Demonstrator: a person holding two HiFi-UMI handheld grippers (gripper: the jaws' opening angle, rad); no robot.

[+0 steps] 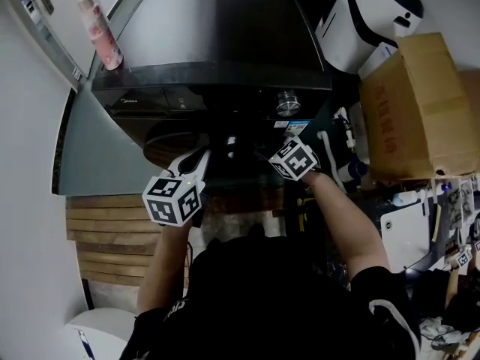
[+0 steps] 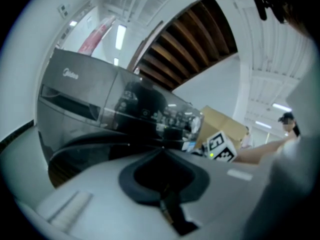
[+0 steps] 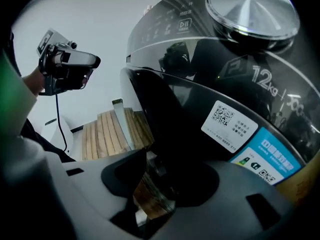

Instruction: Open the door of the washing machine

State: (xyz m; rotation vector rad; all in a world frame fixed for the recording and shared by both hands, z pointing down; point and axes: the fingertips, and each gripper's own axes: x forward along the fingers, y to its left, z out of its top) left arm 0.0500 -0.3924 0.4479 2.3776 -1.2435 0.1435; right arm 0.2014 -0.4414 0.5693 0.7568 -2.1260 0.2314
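Note:
The dark front-loading washing machine (image 1: 217,36) fills the head view, with its round door (image 1: 169,147) below the control panel and a silver knob (image 1: 287,103). My right gripper (image 1: 253,154) points down at the door's edge. In the right gripper view the door's dark rim (image 3: 150,109) runs into the gap of the right gripper (image 3: 150,181); a shiny part of it lies between the jaws, and I see no pad pressing on it. My left gripper (image 1: 199,157) hovers by the door (image 2: 90,144); the left gripper (image 2: 161,154) is shut with nothing in it.
A cardboard box (image 1: 420,103) and a white appliance (image 1: 375,13) stand right of the machine. A pink wrapped roll (image 1: 101,32) rests on its top left corner. Wooden slats (image 1: 105,238) cover the floor at the left. Stickers (image 3: 230,124) mark the machine's front.

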